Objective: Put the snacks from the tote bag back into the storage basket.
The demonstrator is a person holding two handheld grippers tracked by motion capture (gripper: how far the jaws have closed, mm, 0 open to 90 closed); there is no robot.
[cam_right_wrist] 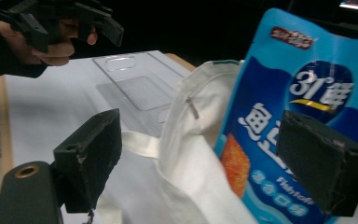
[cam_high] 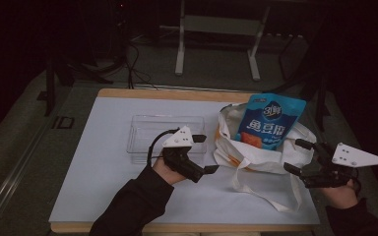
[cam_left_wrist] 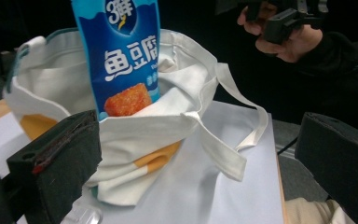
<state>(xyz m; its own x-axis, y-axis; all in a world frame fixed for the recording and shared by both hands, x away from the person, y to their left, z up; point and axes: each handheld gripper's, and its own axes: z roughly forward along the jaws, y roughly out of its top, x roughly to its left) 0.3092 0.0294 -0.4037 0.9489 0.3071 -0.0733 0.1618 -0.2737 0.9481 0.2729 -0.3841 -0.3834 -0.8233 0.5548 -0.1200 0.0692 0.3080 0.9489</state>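
Right hand-held gripper (cam_high: 300, 157) jaws apart, empty, just beside white tote bag (cam_high: 256, 157) on the worktop (cam_high: 103, 187). Blue snack pouch (cam_high: 271, 120) stands upright in the bag mouth. Best to pinch the pouch top, lift straight up. Left hand-held gripper (cam_high: 205, 153) also apart, near clear tray (cam_high: 147, 130); could pin the bag rim.

- the room is dim, its far side almost black.
- a white table top (cam_high: 103, 187) with a wooden edge stands on a grey floor (cam_high: 24, 142).
- beyond the table stands a pale metal frame (cam_high: 179, 49) on two legs.
- dark cables (cam_high: 133, 69) trail over the floor beside it.
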